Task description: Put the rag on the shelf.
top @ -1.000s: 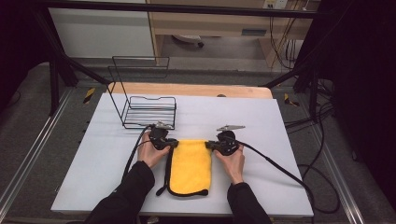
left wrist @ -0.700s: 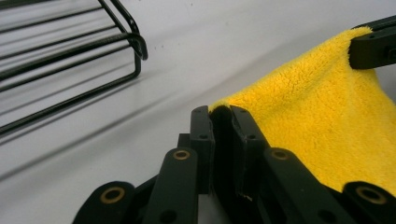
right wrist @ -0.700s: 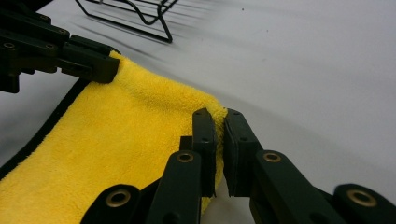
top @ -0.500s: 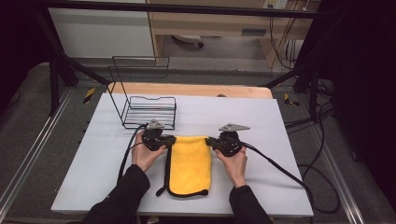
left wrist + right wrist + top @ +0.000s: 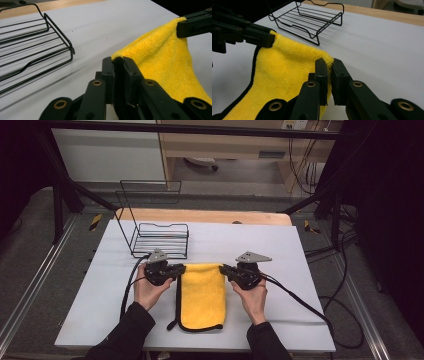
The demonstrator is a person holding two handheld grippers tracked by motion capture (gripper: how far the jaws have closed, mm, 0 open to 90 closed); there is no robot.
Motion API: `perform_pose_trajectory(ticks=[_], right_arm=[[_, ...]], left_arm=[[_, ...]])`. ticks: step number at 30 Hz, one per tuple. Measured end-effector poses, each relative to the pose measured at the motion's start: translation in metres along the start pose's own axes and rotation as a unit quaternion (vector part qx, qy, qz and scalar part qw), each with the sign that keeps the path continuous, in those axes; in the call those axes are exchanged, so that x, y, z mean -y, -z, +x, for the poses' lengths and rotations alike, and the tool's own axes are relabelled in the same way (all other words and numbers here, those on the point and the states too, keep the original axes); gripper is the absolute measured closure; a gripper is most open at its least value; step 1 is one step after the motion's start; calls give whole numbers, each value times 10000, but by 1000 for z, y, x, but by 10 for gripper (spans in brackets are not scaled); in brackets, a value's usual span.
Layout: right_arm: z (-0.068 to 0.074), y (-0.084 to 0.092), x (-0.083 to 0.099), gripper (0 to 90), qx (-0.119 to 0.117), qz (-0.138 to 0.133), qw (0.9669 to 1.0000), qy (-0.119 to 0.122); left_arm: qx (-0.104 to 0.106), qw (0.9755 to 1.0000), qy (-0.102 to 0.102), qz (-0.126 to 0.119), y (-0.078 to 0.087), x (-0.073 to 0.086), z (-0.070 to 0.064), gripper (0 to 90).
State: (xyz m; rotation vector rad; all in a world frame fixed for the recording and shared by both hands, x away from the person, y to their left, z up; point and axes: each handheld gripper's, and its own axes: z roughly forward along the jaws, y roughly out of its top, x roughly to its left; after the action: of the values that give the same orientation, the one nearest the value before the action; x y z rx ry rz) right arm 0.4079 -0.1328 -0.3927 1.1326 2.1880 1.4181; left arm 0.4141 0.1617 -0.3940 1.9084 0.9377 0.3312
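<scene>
High view: the left gripper (image 5: 176,269) and right gripper (image 5: 226,269) each pinch a far corner of the yellow cloth (image 5: 202,295) on the white table (image 5: 280,250), jaws pressed together; both hands have drifted slightly apart since earlier.

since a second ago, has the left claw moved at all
Yes. The left claw, shut on a corner of the yellow towel, has slid to the person's left, away from the right claw, judged against the wire rack.

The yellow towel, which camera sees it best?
The high view: the whole yellow towel lies flat between both grippers. The left gripper view and right gripper view show just its pinched corners and part of its surface.
</scene>
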Motion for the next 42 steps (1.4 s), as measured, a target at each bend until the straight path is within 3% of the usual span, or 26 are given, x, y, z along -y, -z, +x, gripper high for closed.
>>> perform_pose_trajectory(ticks=[18, 42], right_arm=[[23, 29, -27, 848, -1, -520, 9978, 401], [43, 42, -66, 851, 18, -1025, 9916, 789]], left_arm=[[47, 9981, -74, -615, 39, -19, -11, 807], [-215, 9919, -314, -1208, 80, -47, -14, 808]])
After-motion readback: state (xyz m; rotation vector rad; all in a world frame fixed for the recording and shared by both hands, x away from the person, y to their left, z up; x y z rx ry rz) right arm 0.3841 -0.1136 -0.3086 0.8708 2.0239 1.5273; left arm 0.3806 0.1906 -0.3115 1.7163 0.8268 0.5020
